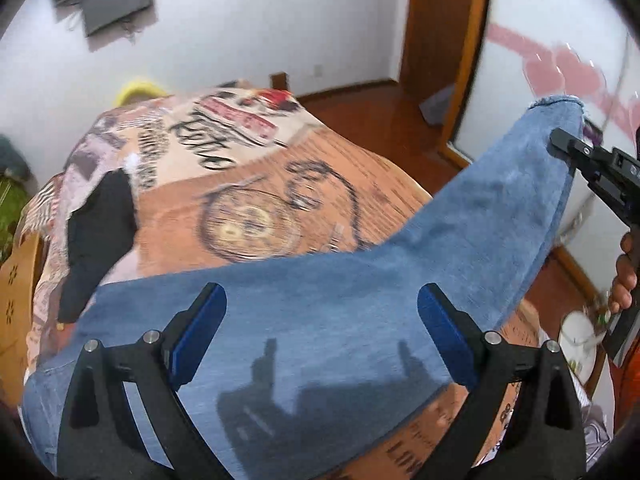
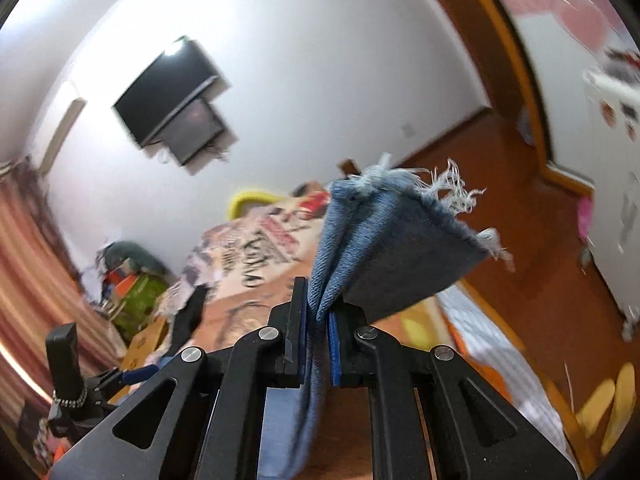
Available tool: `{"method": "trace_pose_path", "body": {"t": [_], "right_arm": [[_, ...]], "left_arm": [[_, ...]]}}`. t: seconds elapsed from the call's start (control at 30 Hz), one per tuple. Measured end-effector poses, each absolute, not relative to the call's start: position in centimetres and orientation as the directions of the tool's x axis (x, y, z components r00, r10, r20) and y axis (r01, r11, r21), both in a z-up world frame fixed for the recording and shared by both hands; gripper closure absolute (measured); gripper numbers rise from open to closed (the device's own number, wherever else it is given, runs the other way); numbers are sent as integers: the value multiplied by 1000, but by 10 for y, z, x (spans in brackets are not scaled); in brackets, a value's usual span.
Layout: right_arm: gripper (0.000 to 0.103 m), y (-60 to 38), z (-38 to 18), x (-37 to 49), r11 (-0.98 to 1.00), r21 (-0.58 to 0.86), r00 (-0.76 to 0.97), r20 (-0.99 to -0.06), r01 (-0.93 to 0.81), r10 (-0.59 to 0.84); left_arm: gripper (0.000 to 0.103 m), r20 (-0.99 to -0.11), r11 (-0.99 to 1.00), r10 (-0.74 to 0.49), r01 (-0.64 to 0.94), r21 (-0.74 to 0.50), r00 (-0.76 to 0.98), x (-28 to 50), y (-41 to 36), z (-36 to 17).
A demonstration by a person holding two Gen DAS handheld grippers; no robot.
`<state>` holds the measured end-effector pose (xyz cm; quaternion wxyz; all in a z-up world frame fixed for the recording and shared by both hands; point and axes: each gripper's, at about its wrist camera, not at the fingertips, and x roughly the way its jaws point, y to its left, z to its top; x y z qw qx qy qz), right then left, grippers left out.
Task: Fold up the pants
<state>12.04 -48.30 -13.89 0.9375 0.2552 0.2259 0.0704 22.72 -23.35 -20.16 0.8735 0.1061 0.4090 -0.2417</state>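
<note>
a bed with a printed patchwork-style cover [image 1: 256, 184] carries blue denim pants [image 1: 320, 312], one leg rising rightward to its frayed hem. the right claw [image 2: 318, 316] is clamped on that hem. the left claw [image 1: 322, 304] hovers apart above the denim.

Bright daylight, motion blur, fisheye warping.

Pants [image 1: 304, 312] lie on the bed [image 1: 280, 184], one leg raised rightward.

Counted things in the room
One pair of jeans [image 1: 320, 304], two grippers, one black cloth [image 1: 100, 236], two wall screens.
</note>
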Motion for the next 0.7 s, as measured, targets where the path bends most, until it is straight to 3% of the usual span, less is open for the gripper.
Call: {"method": "trace_pose_path", "body": {"t": [0.37, 0.7], "right_arm": [[95, -382, -124, 157, 872, 420, 821, -385, -251, 422], [95, -298, -155, 171, 816, 366, 636, -511, -448, 578]], "left_arm": [[5, -704, 940, -271, 338, -47, 656, 231, -123, -179], [5, -693, 973, -227, 193, -129, 684, 233, -47, -184]]}}
